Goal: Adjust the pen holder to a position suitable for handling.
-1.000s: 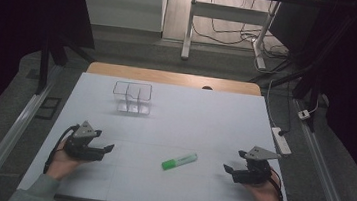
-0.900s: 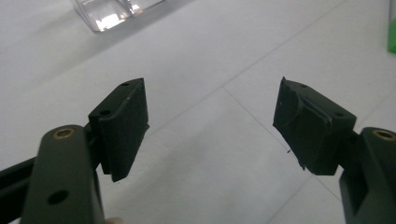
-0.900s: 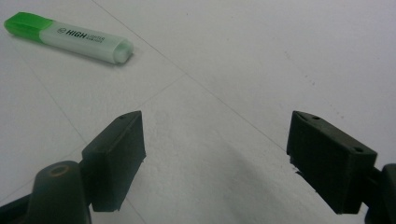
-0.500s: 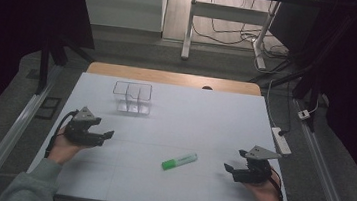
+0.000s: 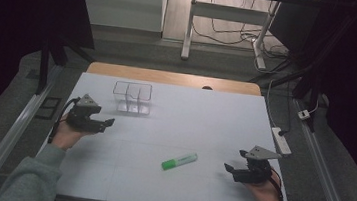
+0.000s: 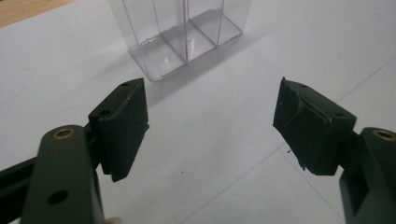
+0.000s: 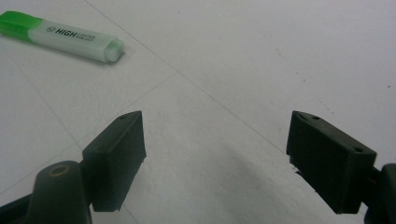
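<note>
A green highlighter (image 5: 179, 161) lies flat near the middle front of the white table (image 5: 189, 126); the right gripper view has it (image 7: 63, 36) at the upper left. A clear plastic organizer (image 5: 132, 97) with compartments stands at the back left, and it rises ahead of the jaws in the left gripper view (image 6: 180, 35). My left gripper (image 5: 107, 123) is held open just left of and in front of the organizer, jaws (image 6: 210, 126) wide apart and empty. My right gripper (image 5: 228, 168) rests open at the front right, right of the highlighter, with nothing between its jaws (image 7: 215, 158).
A power strip (image 5: 282, 140) lies along the table's right edge. A wooden strip (image 5: 174, 78) runs along the far edge. Metal rails flank the table on both sides. Bare white surface spreads between the two grippers.
My left gripper has moved away from the front edge toward the organizer, lifting off the table. The right gripper and the highlighter have stayed put.
</note>
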Action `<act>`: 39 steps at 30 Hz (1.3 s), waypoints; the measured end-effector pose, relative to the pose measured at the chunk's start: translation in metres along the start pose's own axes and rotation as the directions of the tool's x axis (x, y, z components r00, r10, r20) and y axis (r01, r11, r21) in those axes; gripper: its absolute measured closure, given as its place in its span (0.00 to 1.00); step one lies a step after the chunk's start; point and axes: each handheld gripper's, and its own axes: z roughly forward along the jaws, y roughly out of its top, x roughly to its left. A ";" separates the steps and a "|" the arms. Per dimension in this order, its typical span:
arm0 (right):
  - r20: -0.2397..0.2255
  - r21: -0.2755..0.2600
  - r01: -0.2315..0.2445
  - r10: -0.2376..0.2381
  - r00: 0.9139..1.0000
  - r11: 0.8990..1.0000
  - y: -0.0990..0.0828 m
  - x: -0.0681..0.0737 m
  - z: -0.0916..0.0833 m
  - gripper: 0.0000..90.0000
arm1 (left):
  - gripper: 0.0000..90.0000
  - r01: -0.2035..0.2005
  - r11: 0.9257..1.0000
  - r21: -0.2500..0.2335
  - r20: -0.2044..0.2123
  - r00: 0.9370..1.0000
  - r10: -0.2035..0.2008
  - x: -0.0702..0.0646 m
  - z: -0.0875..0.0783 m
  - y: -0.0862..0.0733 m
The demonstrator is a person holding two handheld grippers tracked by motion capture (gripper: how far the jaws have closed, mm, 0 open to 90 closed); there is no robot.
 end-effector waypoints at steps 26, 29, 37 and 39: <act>0.002 0.010 0.000 0.000 1.000 1.000 -0.001 -0.001 0.001 0.21 | 0.30 0.139 0.989 0.059 -0.065 0.989 -0.135 0.056 0.031 0.010; 0.003 0.012 0.000 0.000 1.000 1.000 -0.001 -0.002 0.001 0.21 | 0.32 0.149 0.987 0.066 -0.076 0.987 -0.144 0.060 0.035 0.011; 0.007 0.012 -0.005 0.005 1.000 1.000 -0.002 -0.003 0.001 0.21 | 0.41 0.155 0.986 0.061 -0.102 0.984 -0.148 0.068 0.047 0.020; 0.007 0.014 -0.004 0.004 1.000 1.000 -0.002 -0.003 0.002 0.21 | 0.44 0.158 0.986 0.062 -0.113 0.982 -0.150 0.071 0.051 0.022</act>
